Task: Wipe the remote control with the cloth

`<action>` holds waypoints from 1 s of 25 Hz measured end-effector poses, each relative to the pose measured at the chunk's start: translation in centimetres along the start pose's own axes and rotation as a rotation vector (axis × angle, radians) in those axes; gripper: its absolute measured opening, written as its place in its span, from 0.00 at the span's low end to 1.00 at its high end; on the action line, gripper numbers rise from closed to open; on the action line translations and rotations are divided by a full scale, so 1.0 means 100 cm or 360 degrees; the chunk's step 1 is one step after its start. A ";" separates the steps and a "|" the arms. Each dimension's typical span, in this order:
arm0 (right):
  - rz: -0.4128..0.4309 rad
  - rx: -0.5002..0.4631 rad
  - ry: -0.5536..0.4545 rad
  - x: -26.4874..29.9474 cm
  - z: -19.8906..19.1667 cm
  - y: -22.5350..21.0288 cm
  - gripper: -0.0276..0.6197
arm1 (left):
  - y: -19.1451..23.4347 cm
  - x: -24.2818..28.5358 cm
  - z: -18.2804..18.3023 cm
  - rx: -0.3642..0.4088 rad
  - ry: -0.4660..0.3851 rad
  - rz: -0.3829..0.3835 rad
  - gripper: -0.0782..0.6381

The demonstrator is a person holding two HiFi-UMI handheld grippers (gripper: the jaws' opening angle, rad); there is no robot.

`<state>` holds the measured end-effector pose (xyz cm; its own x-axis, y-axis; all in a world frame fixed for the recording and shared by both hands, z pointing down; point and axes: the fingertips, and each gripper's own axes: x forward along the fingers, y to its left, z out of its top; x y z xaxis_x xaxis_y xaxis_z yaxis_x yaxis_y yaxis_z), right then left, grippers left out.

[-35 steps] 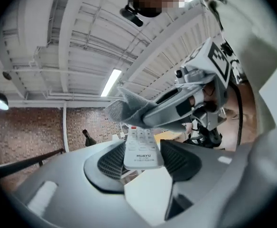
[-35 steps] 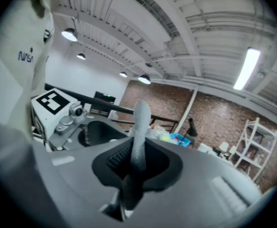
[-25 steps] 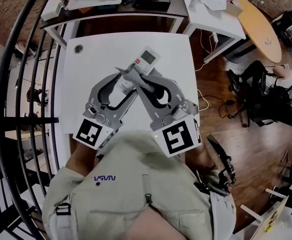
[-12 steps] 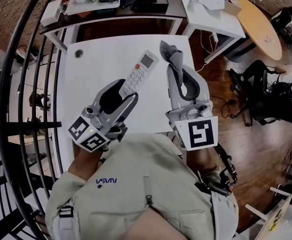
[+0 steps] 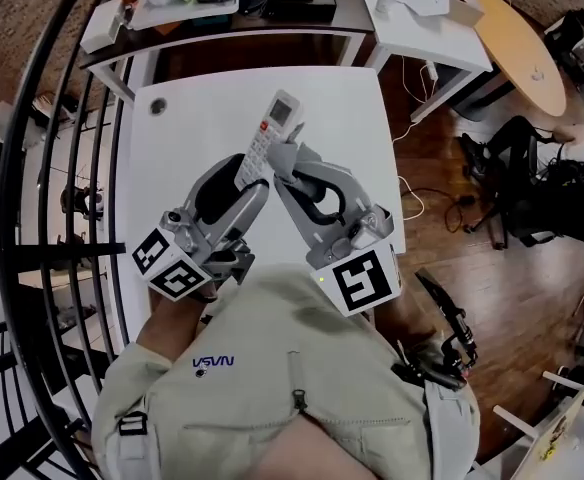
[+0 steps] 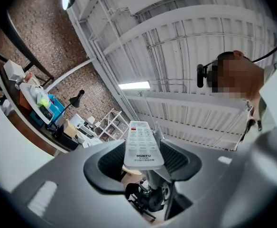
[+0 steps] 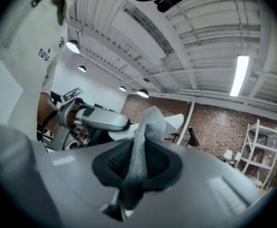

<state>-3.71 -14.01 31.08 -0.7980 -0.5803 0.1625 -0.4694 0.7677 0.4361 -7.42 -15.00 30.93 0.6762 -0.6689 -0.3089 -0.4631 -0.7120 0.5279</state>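
Over the white bench (image 5: 187, 138), pinches the remote control (image 5: 270, 133) by its lower end in the left tool (image 5: 249, 175): jaws spread wide and pressed on the two long edges, button face up, display end raised and pointing away from the person. Grips the grey cloth (image 5: 283, 154) in the right tool (image 5: 288, 160): jaws nearly together on a bunched fold, free end poking past the tips. Sets that cloth end against the remote's right edge, about mid-length.
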 end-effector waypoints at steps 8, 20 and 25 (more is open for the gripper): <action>0.0195 -0.0083 -0.0046 0.001 0.003 0.025 0.10 | 0.001 -0.002 0.006 -0.0152 -0.0063 -0.0037 0.45; -0.0192 -0.0040 0.0030 0.011 -0.012 -0.056 0.10 | -0.017 0.004 -0.012 -0.0252 -0.0011 -0.0127 0.45; 0.0035 -0.0074 0.0042 0.020 -0.014 -0.009 0.10 | -0.005 0.002 -0.003 -0.0236 -0.0052 -0.0068 0.45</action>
<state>-4.35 -16.30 32.26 -0.7975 -0.5708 0.1954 -0.4334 0.7673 0.4726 -6.84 -14.73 30.84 0.6732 -0.6471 -0.3579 -0.3430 -0.7020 0.6241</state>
